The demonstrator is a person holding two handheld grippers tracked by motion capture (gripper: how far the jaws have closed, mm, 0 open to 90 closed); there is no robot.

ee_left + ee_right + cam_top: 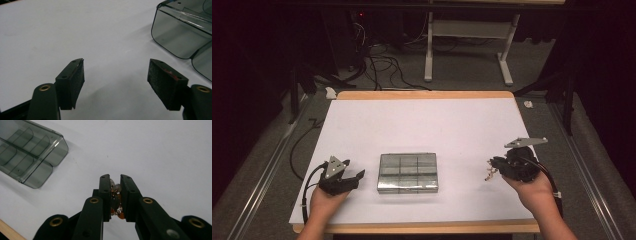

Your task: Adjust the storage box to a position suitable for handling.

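2 grippers over white surface (422, 120). Left gripper (354, 176) near front-left edge, jaws wide apart, nothing between, just left of box (407, 172). Clear box with 6 compartments, front centre of surface. Right gripper (492, 164) right of box, jaws clamped on small beaded trinket (115, 201), off surface.

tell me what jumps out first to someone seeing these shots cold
A clear smoky compartment box lies closed at the middle of the white table, between the two hand-held grippers. The right gripper is clamped on a small piece of gold-and-stone jewellery, held off to the box's right. The left gripper waits open, with nothing between its pads, left of the box.
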